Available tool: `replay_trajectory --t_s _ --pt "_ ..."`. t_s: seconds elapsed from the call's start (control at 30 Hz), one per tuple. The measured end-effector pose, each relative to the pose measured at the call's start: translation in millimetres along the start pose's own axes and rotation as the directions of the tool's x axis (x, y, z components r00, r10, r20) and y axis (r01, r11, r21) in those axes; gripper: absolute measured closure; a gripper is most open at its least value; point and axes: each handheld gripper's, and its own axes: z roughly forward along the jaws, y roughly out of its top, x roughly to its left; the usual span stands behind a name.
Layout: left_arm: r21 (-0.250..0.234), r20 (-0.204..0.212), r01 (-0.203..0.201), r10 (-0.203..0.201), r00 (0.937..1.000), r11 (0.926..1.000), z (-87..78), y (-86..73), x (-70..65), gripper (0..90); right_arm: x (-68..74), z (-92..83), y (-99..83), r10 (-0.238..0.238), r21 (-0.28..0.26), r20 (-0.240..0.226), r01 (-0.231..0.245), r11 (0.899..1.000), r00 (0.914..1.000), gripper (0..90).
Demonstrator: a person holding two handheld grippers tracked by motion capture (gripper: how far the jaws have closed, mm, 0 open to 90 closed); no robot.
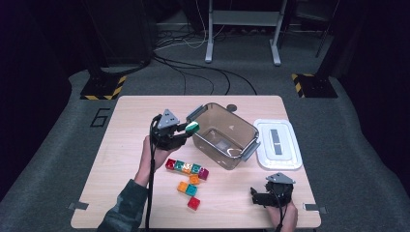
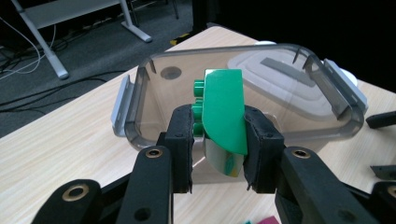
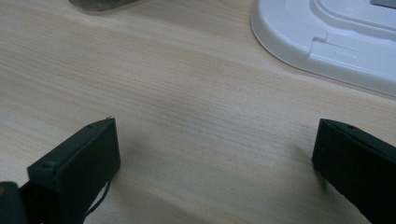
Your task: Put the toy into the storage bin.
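My left gripper [image 2: 218, 140] clamps a green studded plastic brick [image 2: 223, 109], held upright between the pads, just short of the near wall of the clear smoky plastic tub [image 2: 348, 126]. I carry it past the rim before loosening, keeping it level. My right gripper [image 3: 215, 158] rests wide, empty, on the pale wooden table [image 3: 187, 93].

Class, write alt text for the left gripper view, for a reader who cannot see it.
The left tool is shut on a green toy brick, holding it in front of an open, smoky clear plastic container on a light wooden table. A white lid lies beyond the container.
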Motion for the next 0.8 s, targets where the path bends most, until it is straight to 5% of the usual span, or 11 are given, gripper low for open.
replay_trajectory --t_s 0.8 --pt "0.048 -0.005 -0.013 0.013 0.9999 0.9988 41.2 33.3 19.4 66.6 0.3 0.2 0.2 0.006 -0.003 0.002 -0.006 1.0 1.0 0.0"
